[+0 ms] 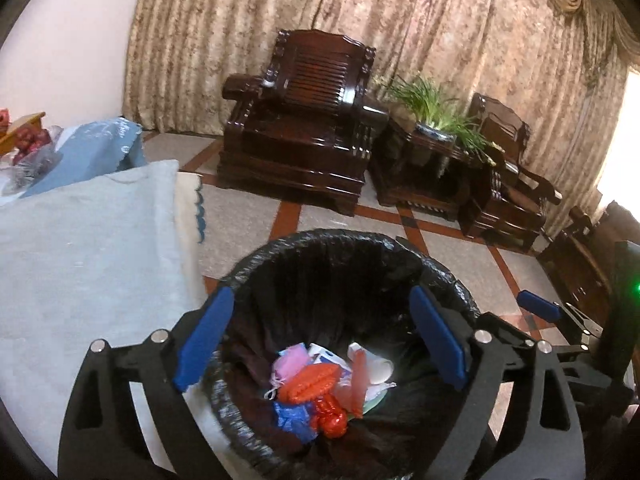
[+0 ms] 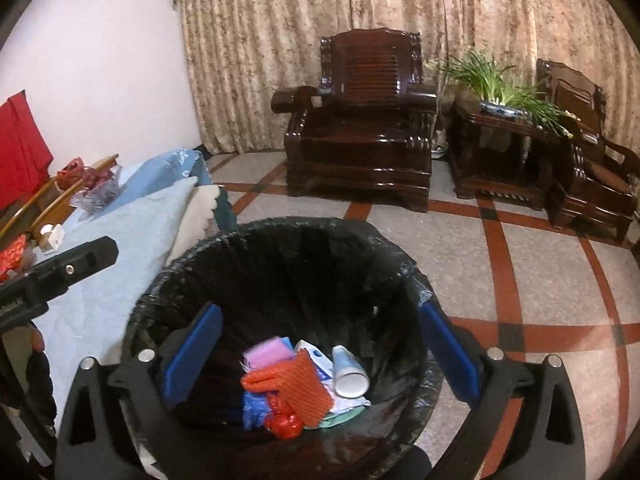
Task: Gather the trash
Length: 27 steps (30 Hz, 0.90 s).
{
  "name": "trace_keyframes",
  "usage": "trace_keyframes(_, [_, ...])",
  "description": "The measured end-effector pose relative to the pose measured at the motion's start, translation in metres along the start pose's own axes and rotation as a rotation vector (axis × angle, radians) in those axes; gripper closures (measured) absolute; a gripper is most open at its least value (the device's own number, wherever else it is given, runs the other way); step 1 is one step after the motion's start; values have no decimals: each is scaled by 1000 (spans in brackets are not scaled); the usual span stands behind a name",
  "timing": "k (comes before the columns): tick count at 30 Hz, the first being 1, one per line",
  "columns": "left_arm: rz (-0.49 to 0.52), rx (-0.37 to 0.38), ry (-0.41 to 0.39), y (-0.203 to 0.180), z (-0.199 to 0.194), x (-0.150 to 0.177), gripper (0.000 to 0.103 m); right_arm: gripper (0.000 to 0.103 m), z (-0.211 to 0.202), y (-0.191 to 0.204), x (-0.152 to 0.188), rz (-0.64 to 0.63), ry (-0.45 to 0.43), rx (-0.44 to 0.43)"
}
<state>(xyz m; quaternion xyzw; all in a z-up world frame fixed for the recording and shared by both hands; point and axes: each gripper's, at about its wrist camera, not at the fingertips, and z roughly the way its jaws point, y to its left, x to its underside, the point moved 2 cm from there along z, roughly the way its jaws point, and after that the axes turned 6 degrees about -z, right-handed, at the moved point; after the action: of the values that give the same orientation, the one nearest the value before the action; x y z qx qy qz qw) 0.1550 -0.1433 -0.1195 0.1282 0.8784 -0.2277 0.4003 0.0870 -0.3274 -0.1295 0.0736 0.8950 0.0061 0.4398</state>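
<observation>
Trash (image 2: 298, 386) lying loose at the bottom of black-lined bin (image 2: 280, 240), below left gripper (image 1: 320, 344) and right gripper (image 2: 320, 356), both spread wide and empty. Likely light, soft, crinkly; paper cup (image 2: 350, 372) crushable, best pinched mid-body.

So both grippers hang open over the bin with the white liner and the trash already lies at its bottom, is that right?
Not quite: the liner is black, not white, as the right wrist view shows. Otherwise yes: the left gripper and right gripper are open over the bin, trash at its bottom.
</observation>
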Motion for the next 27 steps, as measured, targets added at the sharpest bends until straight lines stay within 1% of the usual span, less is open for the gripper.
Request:
trace_keyframes(6, [-15, -72, -30, 10, -35, -4, 10, 6, -22, 24, -14, -28, -46, -58])
trace_keyframes(13, [-42, -139, -54, 20, -77, -4, 9, 6, -46, 49, -23, -49, -69, -111])
trace_keyframes(21, [-60, -207, -75, 27, -114, -3, 9, 6, -63, 69, -27, -66, -50, -140])
trace_keyframes(27, [-62, -225, -98, 24, -132, -4, 9, 6, -72, 80, -31, -93, -45, -151])
